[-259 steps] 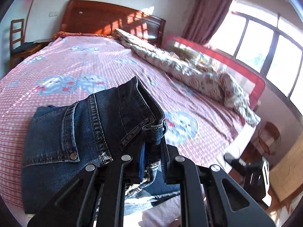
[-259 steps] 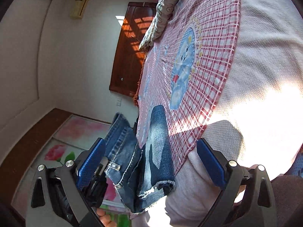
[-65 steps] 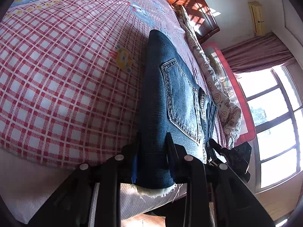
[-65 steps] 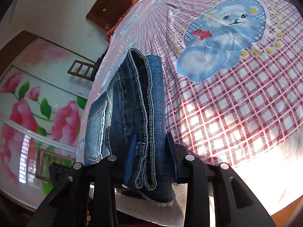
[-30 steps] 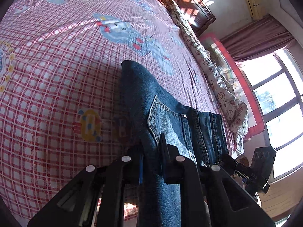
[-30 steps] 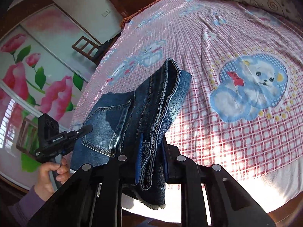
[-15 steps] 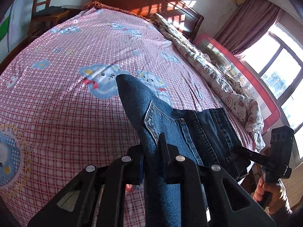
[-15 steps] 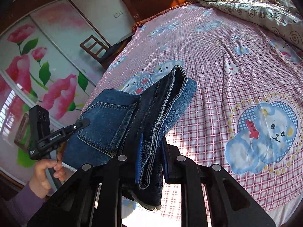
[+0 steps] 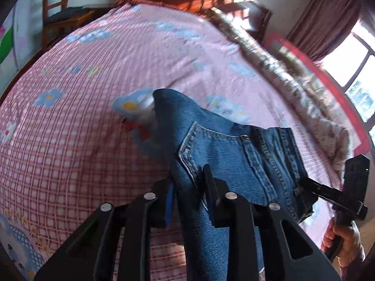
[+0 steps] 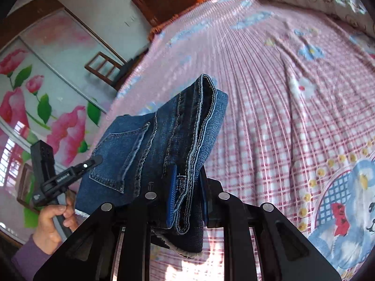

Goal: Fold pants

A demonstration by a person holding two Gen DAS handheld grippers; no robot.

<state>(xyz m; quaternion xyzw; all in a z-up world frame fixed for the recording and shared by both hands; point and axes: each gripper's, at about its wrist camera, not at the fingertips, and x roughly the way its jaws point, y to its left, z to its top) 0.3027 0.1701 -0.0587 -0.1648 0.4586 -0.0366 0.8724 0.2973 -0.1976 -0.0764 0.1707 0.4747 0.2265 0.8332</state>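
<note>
Between the two hand-held grippers hangs the folded pair of dark blue denim pants (image 9: 225,154), lifted clear above the pink checked bedspread with blue cartoon bears (image 9: 70,140).

On the left side, the left hand-held gripper (image 9: 188,194) has its black fingers drawn in tight on the folded edge of the denim near the back pocket; only the thickness of the cloth keeps the pads apart. From this gripper the bundle runs forward and to the right, its long axis stretching across toward the other tool, with a length of leg hanging straight down below the jaws.

At the far end of that span, the right hand-held gripper (image 10: 187,194) is likewise closed hard on the stacked waistband layers, blue pads pressing both faces of the stitched seam. Seen from it, the pants extend forward and off to the left, where the left tool and the hand holding it show at the pocket corner. A frayed hem droops just under its fingers.

Both ends are gripped alike, so neither hand is nearer; the cloth is taut between them rather than sagging. I judge the coming move to be a lowering: the span lies roughly level over the bed, and both grippers would need to descend together to lay the bundle flat without it unfolding.
</note>
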